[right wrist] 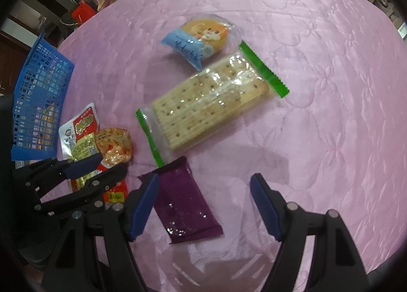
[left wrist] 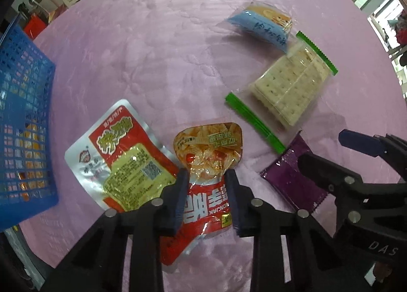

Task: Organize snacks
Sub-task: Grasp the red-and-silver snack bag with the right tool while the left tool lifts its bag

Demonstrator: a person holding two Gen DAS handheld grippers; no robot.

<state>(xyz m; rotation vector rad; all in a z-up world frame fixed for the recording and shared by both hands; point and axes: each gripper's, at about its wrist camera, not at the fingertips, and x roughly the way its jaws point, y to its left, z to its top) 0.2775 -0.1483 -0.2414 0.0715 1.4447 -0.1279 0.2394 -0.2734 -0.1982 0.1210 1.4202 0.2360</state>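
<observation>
Konjac snack pouch [left wrist: 207, 164] is pinched by your left gripper [left wrist: 207, 200]; the slippery wrapper might slide out. Your right gripper [right wrist: 203, 205] hangs open above the purple packet [right wrist: 182, 200].

The blue plastic lattice basket [left wrist: 23, 124] is cut off at the left frame edge, its orange contents indistinct behind the mesh.

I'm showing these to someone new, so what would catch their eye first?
Probably the left gripper, shut on a red and orange snack pouch on the pink tablecloth. Next, the big clear cracker pack with green ends mid-table, and the purple packet lying between the open right gripper's fingers. A blue basket stands at the far left.
</observation>
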